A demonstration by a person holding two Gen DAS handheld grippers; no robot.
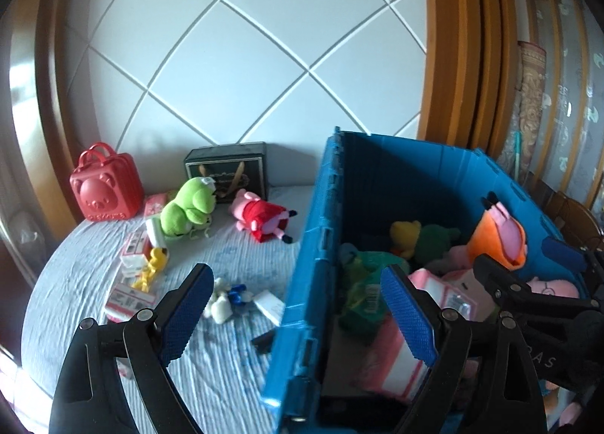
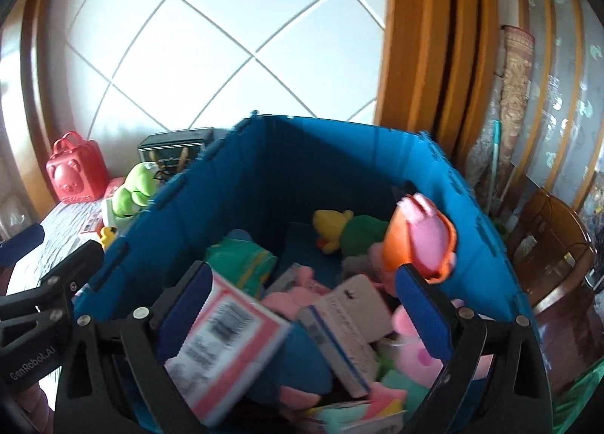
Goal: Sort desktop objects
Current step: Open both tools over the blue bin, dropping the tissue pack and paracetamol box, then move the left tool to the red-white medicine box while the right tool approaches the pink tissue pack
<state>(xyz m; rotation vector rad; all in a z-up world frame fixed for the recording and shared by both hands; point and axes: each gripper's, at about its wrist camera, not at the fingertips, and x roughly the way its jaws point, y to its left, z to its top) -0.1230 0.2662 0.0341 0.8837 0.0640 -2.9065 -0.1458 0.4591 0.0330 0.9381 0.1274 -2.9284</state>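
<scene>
Bedroom-looking spot: white quilted wall panel (image 1: 241, 68) w/ wood trim, everything sits on a wrinkly light-blue sheet (image 1: 75, 275). Big blue crate (image 1: 302, 283) takes up the right side of it.

Left wrist cam gets the stuff still out on the sheet: red bear case (image 1: 104, 188) at the back left, dark gift bag (image 1: 230, 170) against the wall, green frog plush (image 1: 188, 207) and pink pig plush (image 1: 262, 217) in front of it, then small boxes, a yellow toy (image 1: 153, 268) and white/blue bits nearer the cam. Right cam barely sees any of that, just the case, frog and bag peeking past the crate wall.

Right wrist cam looks straight into the crate instead: orange/pink plush (image 2: 419, 241) leaning on the right wall, yellow-green plush (image 2: 347, 232) further back, pile of boxes + pink plushes below.

Left gripper (image 1: 298, 313) is spread wide, straddling the crate's near-left wall, nothing gripped. Right gripper (image 2: 302, 313) also wide apart over the crate; a blurry pink-white box (image 2: 222, 347) sits by its left finger, pads not squeezing it afaict.

Open sheet between the toys and the crate edge; crate interior pretty packed.
</scene>
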